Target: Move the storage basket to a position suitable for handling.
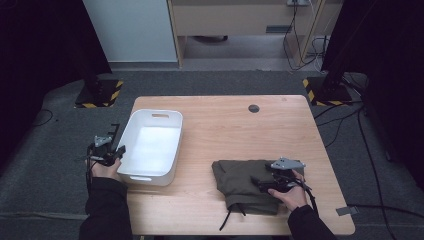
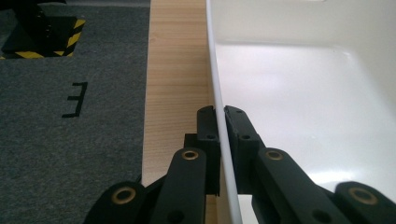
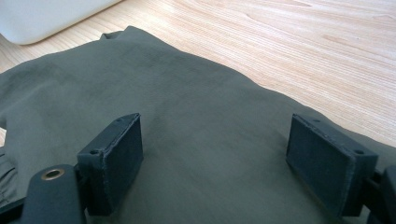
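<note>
A white plastic bin [image 1: 131, 131] stands on the left part of the wooden table [image 1: 240, 125]. My left gripper [image 1: 119, 150] sits at the bin's near left corner. In the left gripper view the left gripper [image 2: 220, 116] is shut on the thin rim of the bin [image 2: 212, 60], one jaw inside and one outside. A folded dark olive garment [image 1: 240, 177] lies at the front right of the table. My right gripper [image 1: 260, 182] rests over its right part. In the right gripper view the right gripper [image 3: 219, 154] is open, its pads wide apart just above the garment [image 3: 201, 107].
A black cord [image 1: 227, 220] trails from the garment to the table's front edge. A round cable hole [image 1: 254, 108] lies near the far edge. Yellow-and-black striped stand bases [image 1: 100, 92] [image 1: 325, 90] sit on the grey carpet beyond the far corners.
</note>
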A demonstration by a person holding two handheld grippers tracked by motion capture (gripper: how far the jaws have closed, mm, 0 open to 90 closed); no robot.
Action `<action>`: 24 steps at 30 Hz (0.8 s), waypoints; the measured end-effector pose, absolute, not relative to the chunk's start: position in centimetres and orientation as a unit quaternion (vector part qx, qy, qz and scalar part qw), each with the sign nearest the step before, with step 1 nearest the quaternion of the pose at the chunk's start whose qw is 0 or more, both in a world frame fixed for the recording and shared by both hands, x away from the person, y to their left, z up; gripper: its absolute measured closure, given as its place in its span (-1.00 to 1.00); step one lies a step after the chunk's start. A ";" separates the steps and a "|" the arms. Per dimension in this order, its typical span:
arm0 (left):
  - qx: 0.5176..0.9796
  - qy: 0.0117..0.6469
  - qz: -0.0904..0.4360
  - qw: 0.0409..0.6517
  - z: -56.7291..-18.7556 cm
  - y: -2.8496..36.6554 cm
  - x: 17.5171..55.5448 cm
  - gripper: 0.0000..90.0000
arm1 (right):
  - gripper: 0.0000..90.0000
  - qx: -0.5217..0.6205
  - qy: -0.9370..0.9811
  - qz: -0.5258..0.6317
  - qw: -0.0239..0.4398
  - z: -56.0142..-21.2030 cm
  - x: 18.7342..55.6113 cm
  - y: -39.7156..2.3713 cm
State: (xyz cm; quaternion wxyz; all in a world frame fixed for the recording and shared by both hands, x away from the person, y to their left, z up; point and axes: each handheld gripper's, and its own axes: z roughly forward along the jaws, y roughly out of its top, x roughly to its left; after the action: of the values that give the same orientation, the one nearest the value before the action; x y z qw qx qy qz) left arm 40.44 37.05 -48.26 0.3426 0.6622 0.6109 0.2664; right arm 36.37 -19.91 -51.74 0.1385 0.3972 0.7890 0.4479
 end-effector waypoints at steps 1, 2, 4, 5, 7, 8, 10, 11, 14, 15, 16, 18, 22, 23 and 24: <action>0.660 0.610 0.266 0.349 -48.3 37.1 40.5 0.89 | -0.59 0.397 0.789 0.447 0.139 -51.7 36.4 -19.9; 0.658 0.609 0.265 0.354 -48.5 37.2 40.7 0.89 | -0.59 0.397 0.789 0.447 0.137 -51.7 36.4 -19.9; 0.656 0.606 0.265 0.363 -48.5 37.1 40.9 0.90 | -0.59 0.396 0.791 0.446 0.137 -51.7 36.5 -19.9; 0.656 0.606 0.265 0.363 -48.5 37.1 40.9 0.90 | -0.59 0.396 0.791 0.446 0.137 -51.7 36.5 -19.9; 0.656 0.602 0.263 0.372 -48.7 37.0 41.3 0.91 | -0.59 0.398 0.789 0.447 0.139 -51.7 36.6 -19.9; 0.656 0.601 0.262 0.375 -48.8 36.9 41.4 0.91 | -0.59 0.400 0.788 0.447 0.137 -51.6 36.6 -19.9; 0.662 0.593 0.260 0.378 -48.8 36.7 42.0 0.91 | -0.59 0.400 0.787 0.449 0.140 -51.6 36.8 -20.0; 0.664 0.590 0.260 0.378 -48.7 36.5 42.2 0.91 | -0.59 0.400 0.787 0.449 0.140 -51.5 36.8 -20.0; 0.672 0.580 0.256 0.382 -48.8 35.8 42.9 0.91 | -0.58 0.401 0.786 0.449 0.139 -51.5 36.9 -20.1; 0.676 0.576 0.256 0.382 -48.8 35.5 43.1 0.91 | -0.58 0.399 0.787 0.450 0.139 -51.4 36.9 -20.1; 0.677 0.574 0.255 0.383 -48.8 35.2 43.4 0.91 | -0.58 0.401 0.785 0.451 0.140 -51.4 37.0 -20.1; 0.683 0.567 0.253 0.385 -48.9 34.6 43.9 0.90 | -0.58 0.400 0.785 0.453 0.140 -51.2 37.0 -20.1; 0.690 0.559 0.249 0.387 -48.8 33.2 45.3 0.90 | -0.57 0.400 0.782 0.456 0.140 -51.0 37.2 -20.1; 0.691 0.558 0.247 0.388 -48.8 32.9 45.5 0.90 | -0.57 0.399 0.783 0.457 0.141 -51.0 37.2 -20.1; 0.693 0.554 0.248 0.388 -48.9 32.6 45.9 0.90 | -0.57 0.399 0.782 0.458 0.141 -50.9 37.2 -20.1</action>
State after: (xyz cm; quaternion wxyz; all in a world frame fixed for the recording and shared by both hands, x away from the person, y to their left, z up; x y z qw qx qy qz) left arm 45.91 32.56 -48.86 0.3879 0.6933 0.5545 0.2478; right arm 37.20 -20.11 -50.95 0.1411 0.3989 0.7816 0.4582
